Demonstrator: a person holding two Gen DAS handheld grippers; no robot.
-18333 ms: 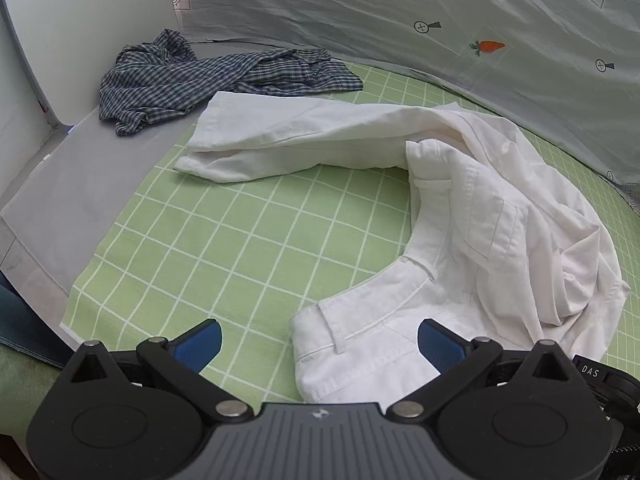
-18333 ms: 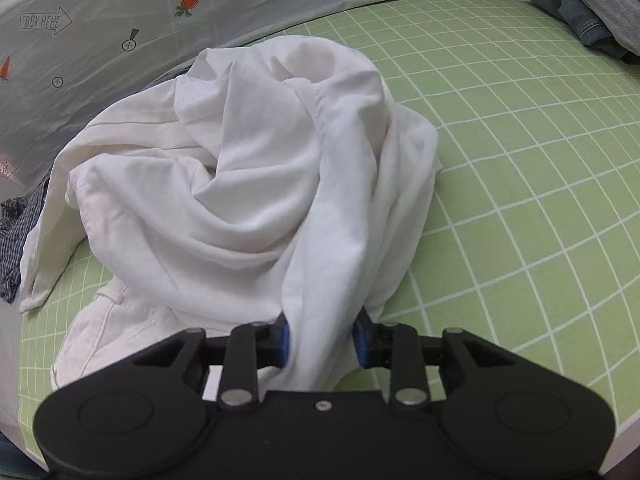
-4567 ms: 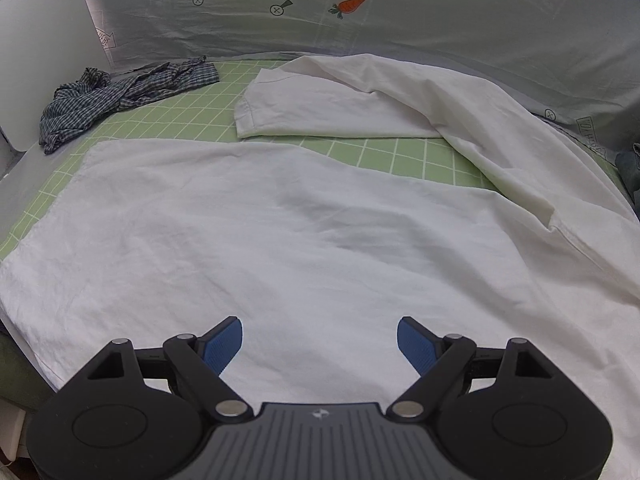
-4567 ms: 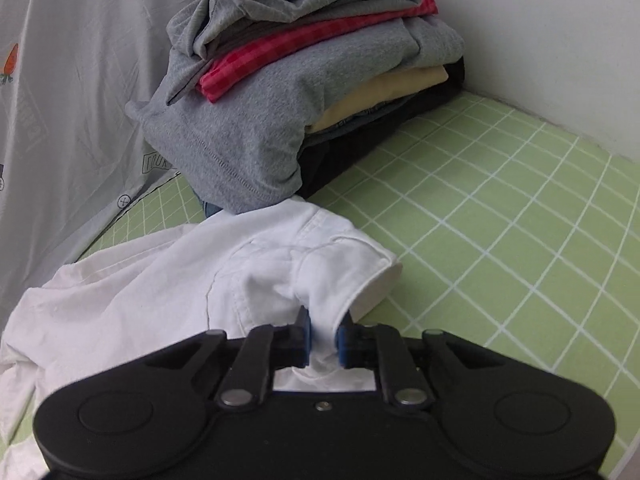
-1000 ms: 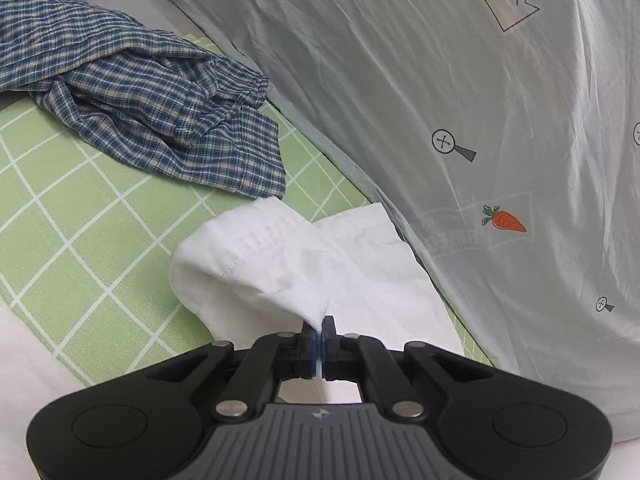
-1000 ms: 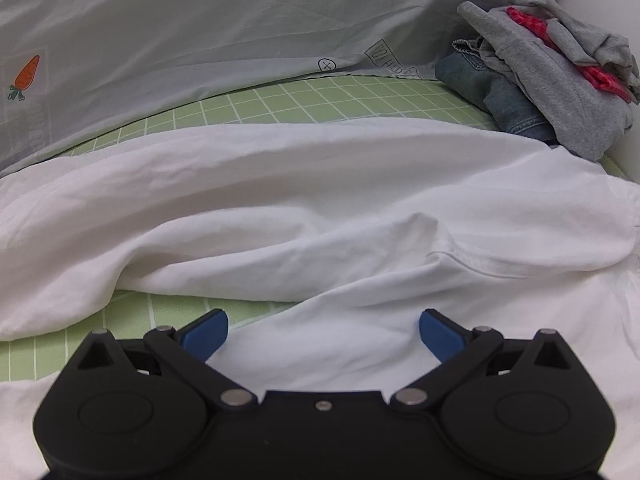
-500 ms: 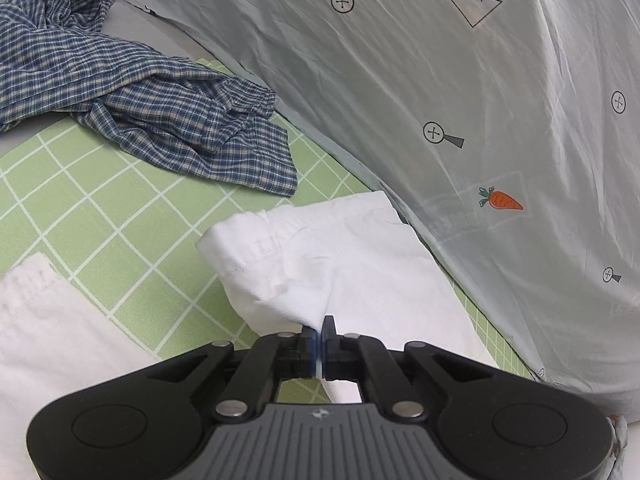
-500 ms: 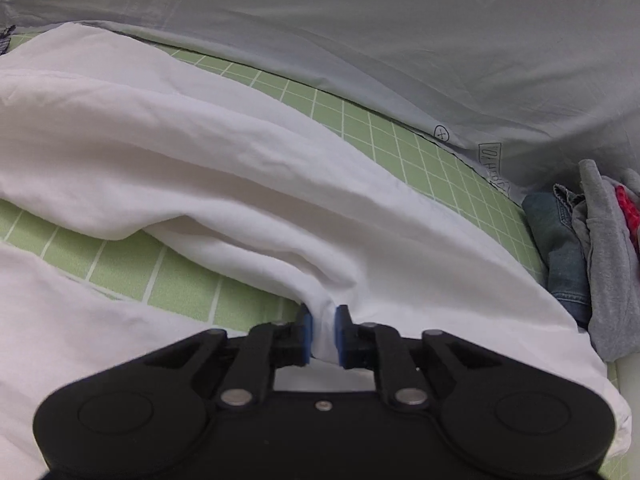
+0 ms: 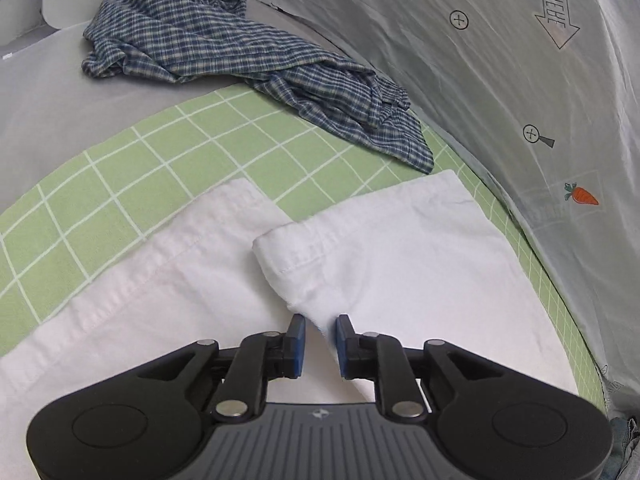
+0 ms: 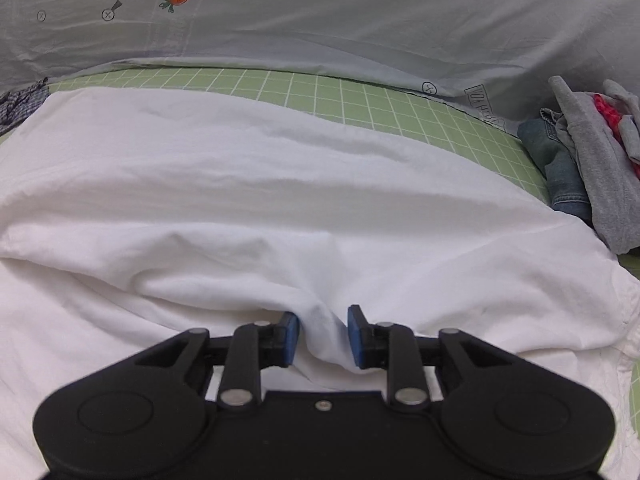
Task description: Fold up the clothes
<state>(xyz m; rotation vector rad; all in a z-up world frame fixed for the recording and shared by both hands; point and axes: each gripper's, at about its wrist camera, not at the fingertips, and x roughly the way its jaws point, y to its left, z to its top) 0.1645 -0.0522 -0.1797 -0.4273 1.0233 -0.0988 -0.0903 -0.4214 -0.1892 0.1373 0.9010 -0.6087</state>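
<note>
The white shirt lies spread over the green checked sheet, its sleeve folded across its body. The left gripper has just been opening its jaws; the sleeve's cuff corner sits between them, pads apart from it. The right gripper has likewise just been opening, a loose ridge of shirt fabric between its parted jaws. A plaid garment lies beyond.
</note>
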